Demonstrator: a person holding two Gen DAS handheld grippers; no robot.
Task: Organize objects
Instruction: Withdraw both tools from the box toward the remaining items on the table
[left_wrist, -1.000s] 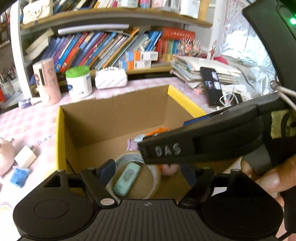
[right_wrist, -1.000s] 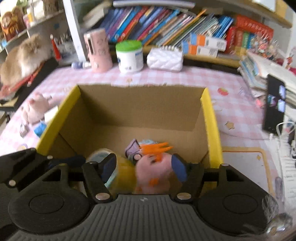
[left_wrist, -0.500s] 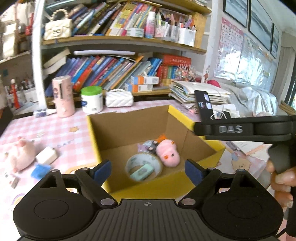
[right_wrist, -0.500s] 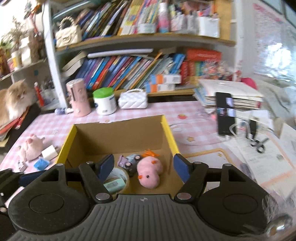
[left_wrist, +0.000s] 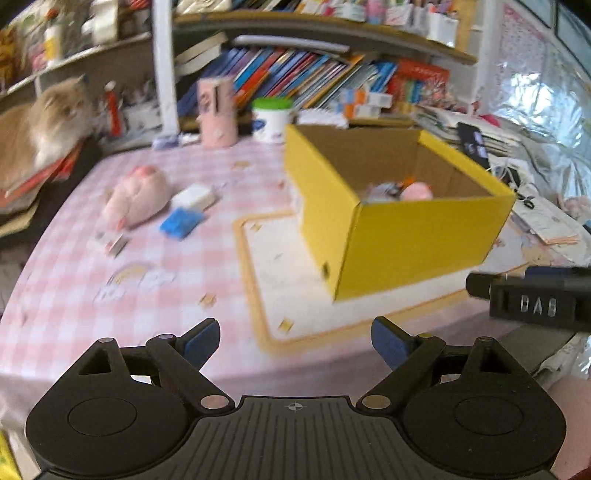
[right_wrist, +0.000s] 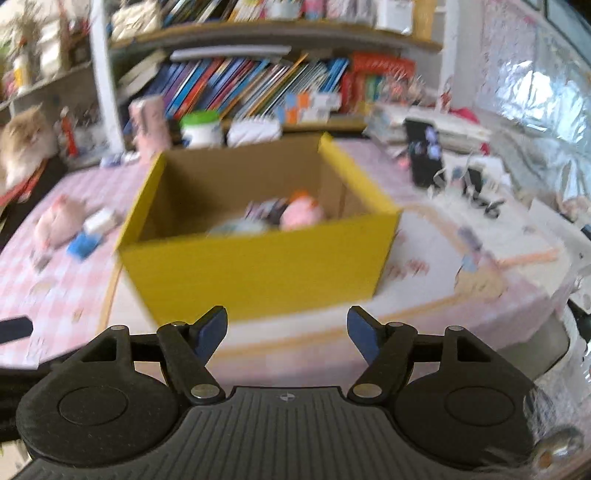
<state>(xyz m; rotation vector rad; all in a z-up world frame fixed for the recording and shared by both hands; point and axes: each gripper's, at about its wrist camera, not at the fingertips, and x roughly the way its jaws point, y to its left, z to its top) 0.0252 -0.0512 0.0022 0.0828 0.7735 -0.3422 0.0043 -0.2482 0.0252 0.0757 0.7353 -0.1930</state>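
the left gripper is showing a black ribbed body, round side discs, silver pivot screws and blue finger pads. the right gripper is looking alike; white lettering, perhaps "dab", is marking its side.

- Yellow box, right wrist view: motion-blurred; contents behind the near wall mostly hidden, only the top of a pink plush legible.
- Box contents, left wrist view: mostly hidden by the box wall.
- Right tool, left wrist view: cut off by the right edge.
- Cat: blurred, cropped at the left edge.
- Small item on bench: too blurred to identify.
- Book spines: unreadable.
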